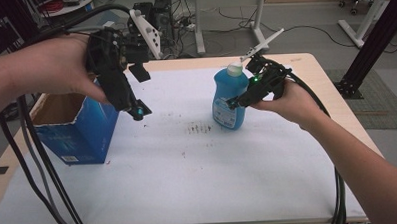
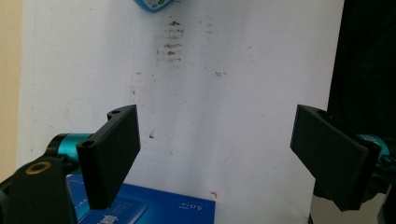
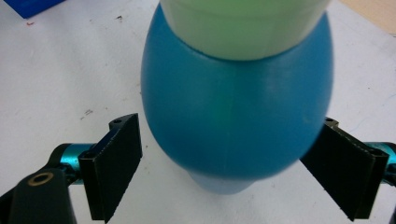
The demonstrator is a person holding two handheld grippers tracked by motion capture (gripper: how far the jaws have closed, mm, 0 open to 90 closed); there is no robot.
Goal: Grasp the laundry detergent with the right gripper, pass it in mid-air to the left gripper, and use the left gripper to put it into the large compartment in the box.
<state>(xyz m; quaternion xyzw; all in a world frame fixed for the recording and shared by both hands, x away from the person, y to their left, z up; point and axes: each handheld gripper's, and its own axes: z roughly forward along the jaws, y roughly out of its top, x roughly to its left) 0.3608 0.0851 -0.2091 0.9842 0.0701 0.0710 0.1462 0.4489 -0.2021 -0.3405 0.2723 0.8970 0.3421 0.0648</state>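
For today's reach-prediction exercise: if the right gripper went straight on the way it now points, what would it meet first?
The blue bottle: the right gripper is open with the bottle's body between its jaws, so it would probably hit that at once.

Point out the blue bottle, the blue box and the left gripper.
blue bottle [image 1: 229,98]: high view, middle of its body.
blue box [image 1: 79,133]: high view, its front wall.
left gripper [image 2: 215,154]: left gripper view, midway between its open jaws.
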